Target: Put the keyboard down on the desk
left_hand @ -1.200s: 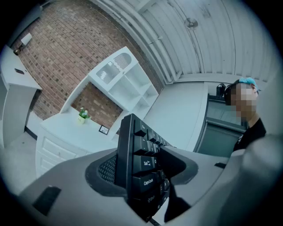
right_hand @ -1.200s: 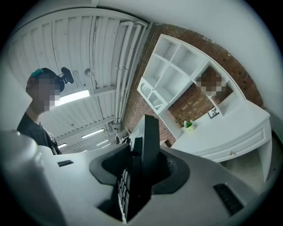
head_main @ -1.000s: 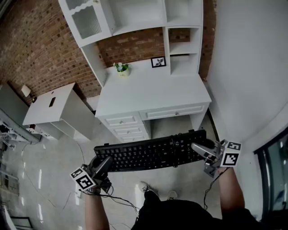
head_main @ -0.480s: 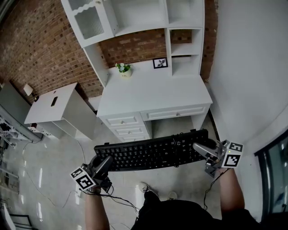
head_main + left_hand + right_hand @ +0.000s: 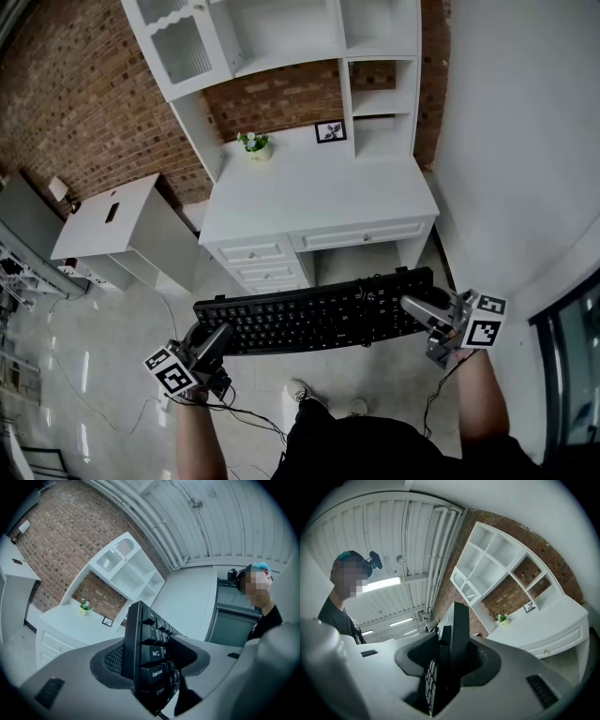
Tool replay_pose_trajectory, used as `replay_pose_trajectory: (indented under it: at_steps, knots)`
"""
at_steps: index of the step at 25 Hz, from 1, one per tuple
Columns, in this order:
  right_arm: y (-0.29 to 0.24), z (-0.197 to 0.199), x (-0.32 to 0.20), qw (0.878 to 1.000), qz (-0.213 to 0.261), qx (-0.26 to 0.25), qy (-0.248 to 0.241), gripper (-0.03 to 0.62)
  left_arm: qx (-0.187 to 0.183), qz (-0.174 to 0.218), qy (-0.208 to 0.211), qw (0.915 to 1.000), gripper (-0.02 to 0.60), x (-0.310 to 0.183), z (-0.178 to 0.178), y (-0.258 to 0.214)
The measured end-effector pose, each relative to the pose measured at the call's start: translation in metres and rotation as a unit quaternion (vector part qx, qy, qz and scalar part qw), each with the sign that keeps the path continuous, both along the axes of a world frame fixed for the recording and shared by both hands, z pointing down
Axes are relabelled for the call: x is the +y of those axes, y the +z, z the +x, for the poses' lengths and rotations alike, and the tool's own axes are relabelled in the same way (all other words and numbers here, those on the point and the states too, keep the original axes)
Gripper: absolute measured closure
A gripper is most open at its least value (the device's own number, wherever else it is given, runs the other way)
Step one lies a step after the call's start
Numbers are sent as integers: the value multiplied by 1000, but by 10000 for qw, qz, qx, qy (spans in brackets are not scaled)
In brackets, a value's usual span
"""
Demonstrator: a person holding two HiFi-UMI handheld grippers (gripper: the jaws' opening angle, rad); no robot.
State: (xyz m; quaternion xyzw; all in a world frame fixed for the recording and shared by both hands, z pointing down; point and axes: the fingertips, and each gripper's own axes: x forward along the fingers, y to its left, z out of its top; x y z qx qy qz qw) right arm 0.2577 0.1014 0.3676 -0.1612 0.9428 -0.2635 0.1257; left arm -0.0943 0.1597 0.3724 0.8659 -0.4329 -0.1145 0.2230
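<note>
The black keyboard (image 5: 314, 314) hung level in the air, just in front of the white desk (image 5: 319, 202) and not yet on it. It looked stiff, light and long, so a hold at each end suited it best. The left gripper (image 5: 217, 336) pinched its left end and the right gripper (image 5: 414, 308) its right end, jaws clamped across its thickness.

A red brick wall (image 5: 84, 103) backs a white counter (image 5: 319, 187) with a white shelf unit (image 5: 281, 28) above, a small potted plant (image 5: 254, 143) and a framed picture (image 5: 330, 130) on it, and a low white cabinet (image 5: 112, 220) left of it on glossy pale floor (image 5: 112, 375).
</note>
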Motion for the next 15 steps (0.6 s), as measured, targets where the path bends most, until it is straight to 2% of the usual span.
replay_pose_trajectory:
  at_steps: [7,15]
  knots:
    - [2,6,-3,10000,62,-52,17,430,-33,49,3,10000,318,-3,6,-1]
    - [-4,-6,-16,9999,93,-64,67,430,-66,110,54,9999,318,-20,-8,-7]
